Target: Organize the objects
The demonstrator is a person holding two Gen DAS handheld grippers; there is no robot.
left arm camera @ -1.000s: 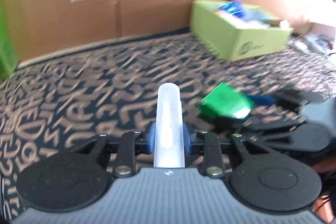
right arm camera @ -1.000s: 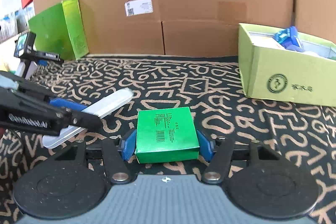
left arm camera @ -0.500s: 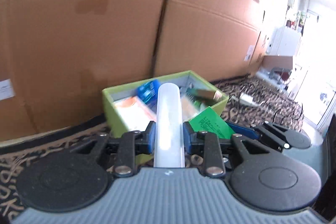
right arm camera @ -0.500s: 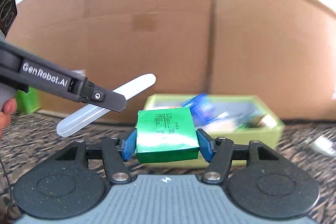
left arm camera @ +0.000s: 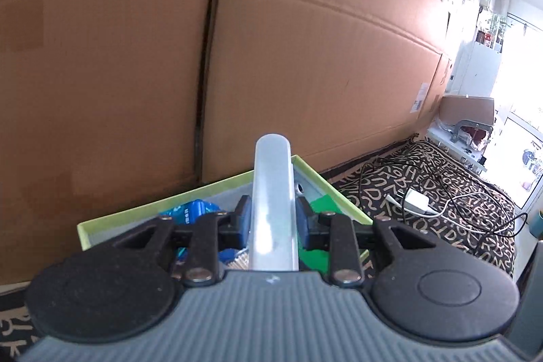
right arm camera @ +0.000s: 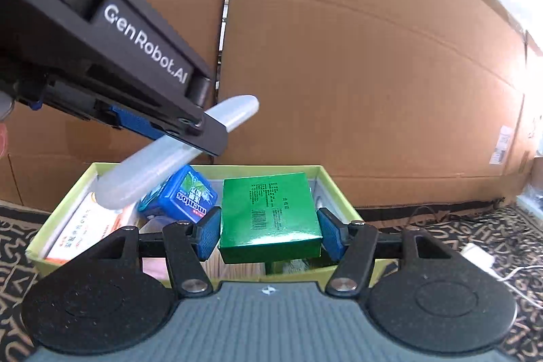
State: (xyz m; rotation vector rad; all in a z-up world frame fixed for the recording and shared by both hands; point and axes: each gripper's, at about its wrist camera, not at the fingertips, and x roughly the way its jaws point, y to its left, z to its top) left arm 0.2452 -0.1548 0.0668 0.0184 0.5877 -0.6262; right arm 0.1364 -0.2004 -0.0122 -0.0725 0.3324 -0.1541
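Observation:
My left gripper (left arm camera: pixel 273 219) is shut on a long translucent white case (left arm camera: pixel 273 192), held above the open lime-green box (left arm camera: pixel 142 209). In the right wrist view that left gripper (right arm camera: pixel 190 128) comes in from the upper left, with the white case (right arm camera: pixel 159 158) slanting over the lime-green box's (right arm camera: pixel 57 209) left half. My right gripper (right arm camera: pixel 268 229) is shut on a green carton (right arm camera: pixel 269 212), gripped by its sides just above the box's middle. Inside the box lie a blue mint tin (right arm camera: pixel 180 195) and a white and orange packet (right arm camera: pixel 88 226).
A tall cardboard wall (right arm camera: pixel 356 73) stands right behind the box. To the right on the letter-patterned cloth (left arm camera: pixel 441 192) lie a white charger (left arm camera: pixel 415 201) and tangled cables. A shelf with clutter sits at the far right.
Both grippers have carried their loads from low over the patterned cloth rightward and upward to above the lime-green box, which now fills the lower view. Both grips are unchanged.

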